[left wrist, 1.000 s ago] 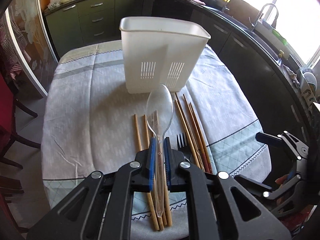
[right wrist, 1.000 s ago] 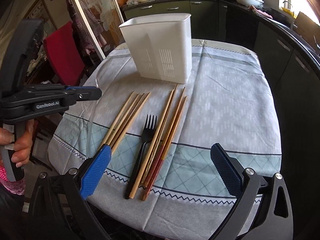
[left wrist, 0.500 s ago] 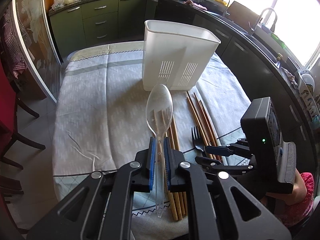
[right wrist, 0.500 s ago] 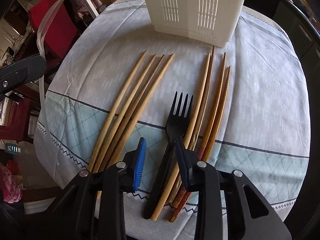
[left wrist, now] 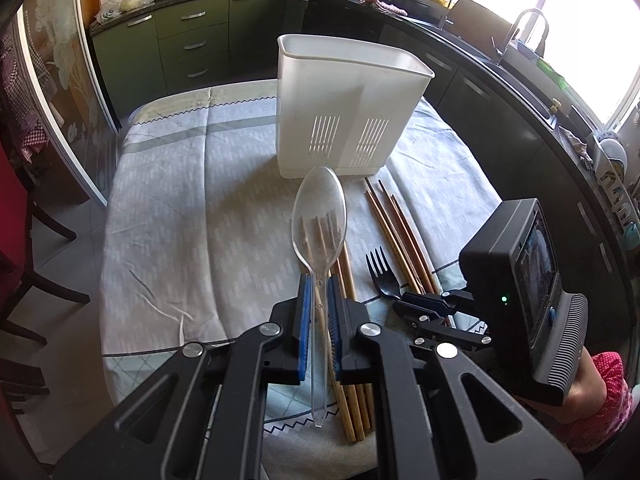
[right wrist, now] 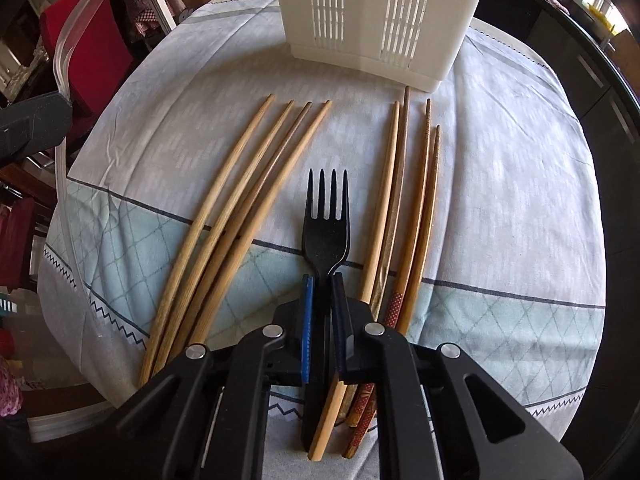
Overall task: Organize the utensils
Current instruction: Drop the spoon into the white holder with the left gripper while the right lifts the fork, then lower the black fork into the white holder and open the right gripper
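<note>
- Nearest the right wrist camera, the right gripper (right wrist: 320, 280) has closed its jaws on the neck of the black fork (right wrist: 326, 228); half a second ago the jaws stood apart around the handle, and a second ago they were wide open, well above the cloth.
- That suggests the fork is now secured and ready to lift, though it lies flat on the tablecloth (right wrist: 520, 208), not yet raised.
- The fork's long axis runs straight away from the camera, tines pointing toward the white utensil holder (right wrist: 380, 12), handle toward the table's near edge.
- The left gripper (left wrist: 319, 280) stays clamped on the clear plastic spoon (left wrist: 319, 216), held in the air on the near side of the holder; the bowl points toward the holder and the handle tip back toward the camera.
- Between the fork and the holder's left half lie the light chopsticks (right wrist: 240, 208); the darker chopsticks (right wrist: 416, 208) lie on the fork's other side, both sets pointing at the holder.
- Farthest, the holder stands upright; its inside is hidden.
</note>
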`<state>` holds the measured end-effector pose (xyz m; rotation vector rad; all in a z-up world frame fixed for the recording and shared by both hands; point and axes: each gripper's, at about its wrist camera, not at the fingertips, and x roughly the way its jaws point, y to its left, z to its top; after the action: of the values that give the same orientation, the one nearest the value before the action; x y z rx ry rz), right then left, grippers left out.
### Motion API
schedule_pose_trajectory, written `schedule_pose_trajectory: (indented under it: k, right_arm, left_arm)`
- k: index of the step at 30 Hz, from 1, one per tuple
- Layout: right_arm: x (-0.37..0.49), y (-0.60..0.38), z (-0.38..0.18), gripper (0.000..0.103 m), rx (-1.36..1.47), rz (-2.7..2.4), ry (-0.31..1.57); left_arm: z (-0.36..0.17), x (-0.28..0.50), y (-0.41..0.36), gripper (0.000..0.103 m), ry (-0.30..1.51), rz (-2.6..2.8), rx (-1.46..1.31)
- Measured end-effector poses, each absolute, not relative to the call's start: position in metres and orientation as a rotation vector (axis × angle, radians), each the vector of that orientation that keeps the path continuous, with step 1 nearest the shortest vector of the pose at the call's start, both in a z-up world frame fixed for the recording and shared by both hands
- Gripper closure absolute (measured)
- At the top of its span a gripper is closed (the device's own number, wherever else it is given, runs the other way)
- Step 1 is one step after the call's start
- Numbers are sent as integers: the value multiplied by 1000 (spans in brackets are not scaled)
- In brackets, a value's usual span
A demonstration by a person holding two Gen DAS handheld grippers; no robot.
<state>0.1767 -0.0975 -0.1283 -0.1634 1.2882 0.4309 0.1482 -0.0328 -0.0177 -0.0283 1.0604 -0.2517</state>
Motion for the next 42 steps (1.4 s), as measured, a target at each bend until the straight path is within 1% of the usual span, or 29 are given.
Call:
schedule_pose_trajectory:
  k: [4,8,13,16,19,22,27,32,33,34,36,42]
  right_arm:
    - [176,-109,-116,93,-49,501,1248]
    - [170,-126,-86,93,80,579,1134]
    - [166,-160,-54,93,223,623,975]
    - [165,-175,-46,93,272,634,929]
    - [169,-184,-43,93,307,643,909]
    - [173,-196,-44,93,329,646,898]
    - [179,-211,-37,93,353,656,870]
    - [191,-211,-7,93,352,670,783]
    - [196,-211,1,93,356,666,761]
    - [201,-211,10,93,360,661,736]
    - [214,-210,28,93,373,643,678]
    - [266,-204,73,93,415,501,472]
  left_arm:
    - [-9,151,-30,94,1044,-248,-42]
    - [22,160,-27,94,973,-260,-62]
    - [89,188,-33,94,768,-260,-57]
    - [124,212,-44,94,635,-255,-42]
    - [143,240,-58,94,548,-230,-7]
    - [139,268,-68,94,555,-176,39]
    - [109,294,-76,94,708,-188,62]
    - [80,304,-76,94,777,-172,112]
    - [74,308,-76,92,792,-173,115]
    - [68,310,-76,79,808,-175,114]
    - [61,311,-72,60,815,-177,101]
    - [68,290,-55,59,757,-174,84]
